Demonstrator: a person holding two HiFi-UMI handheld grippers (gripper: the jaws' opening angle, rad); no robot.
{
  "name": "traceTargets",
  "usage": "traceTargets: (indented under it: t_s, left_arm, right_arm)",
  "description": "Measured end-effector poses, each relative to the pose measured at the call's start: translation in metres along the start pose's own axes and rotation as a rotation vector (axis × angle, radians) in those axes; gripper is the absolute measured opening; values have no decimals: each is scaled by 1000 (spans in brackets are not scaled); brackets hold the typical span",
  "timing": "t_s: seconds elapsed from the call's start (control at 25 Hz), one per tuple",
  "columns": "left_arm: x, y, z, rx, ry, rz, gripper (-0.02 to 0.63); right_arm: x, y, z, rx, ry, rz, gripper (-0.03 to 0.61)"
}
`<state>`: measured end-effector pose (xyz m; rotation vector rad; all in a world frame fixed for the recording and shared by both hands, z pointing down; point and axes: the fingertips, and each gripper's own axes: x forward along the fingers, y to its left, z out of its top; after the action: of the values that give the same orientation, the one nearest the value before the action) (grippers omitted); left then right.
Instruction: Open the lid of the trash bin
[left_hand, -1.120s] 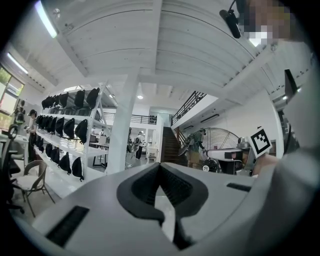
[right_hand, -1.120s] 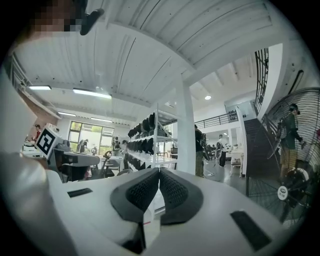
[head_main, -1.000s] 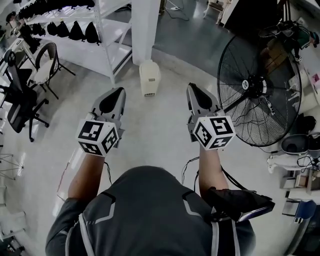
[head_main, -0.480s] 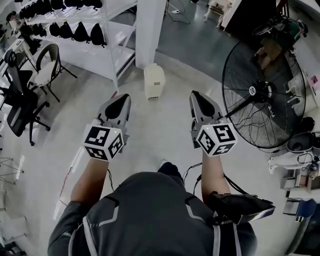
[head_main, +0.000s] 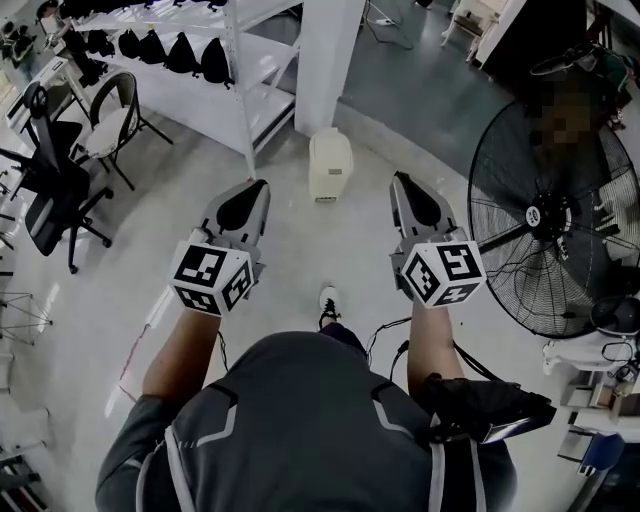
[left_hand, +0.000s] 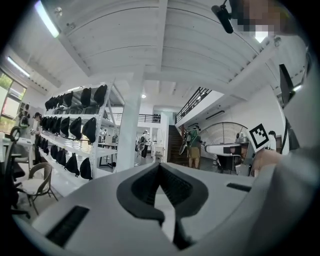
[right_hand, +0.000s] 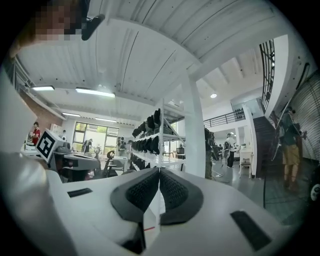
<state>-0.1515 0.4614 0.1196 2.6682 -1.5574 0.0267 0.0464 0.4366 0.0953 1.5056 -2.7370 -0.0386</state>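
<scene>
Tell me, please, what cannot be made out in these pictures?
- Trash bin: small and far off in the head view; its lid's hinge or catch cannot be told.
- Both gripper views: no bin shows; the left claw and right claw, both shut, cover the foot of the pillar.
- Fan: cut off by the head view's right edge.

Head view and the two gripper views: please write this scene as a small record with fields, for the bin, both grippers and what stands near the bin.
Trash bin: cream, on the floor in front of the white pillar; lid looks closed
Left gripper: jaws together, empty, apart from the bin
Right gripper: jaws together, empty, apart from the bin
Right of bin: large floor fan
Left of bin: shelf rack holding black bags
Task state: lid not yet touched
</scene>
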Motion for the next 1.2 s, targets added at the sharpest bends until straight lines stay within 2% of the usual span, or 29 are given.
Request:
traceTargets:
  t_s: [0.4, 0.8, 1.04, 1.2]
  left_arm:
    - [108, 17, 21, 14, 1, 52, 8]
    - [248, 7, 12, 0, 51, 18, 8]
    - [303, 8, 5, 8, 93, 11, 8]
    - [327, 11, 3, -3, 111, -24, 8]
  right_arm:
    - [81, -91, 11, -8, -4, 54, 28]
    - [131, -197, -10, 22, 19, 78, 26]
    - [154, -246, -22, 44, 17, 66, 28]
    - [167, -262, -24, 46, 19, 38, 27]
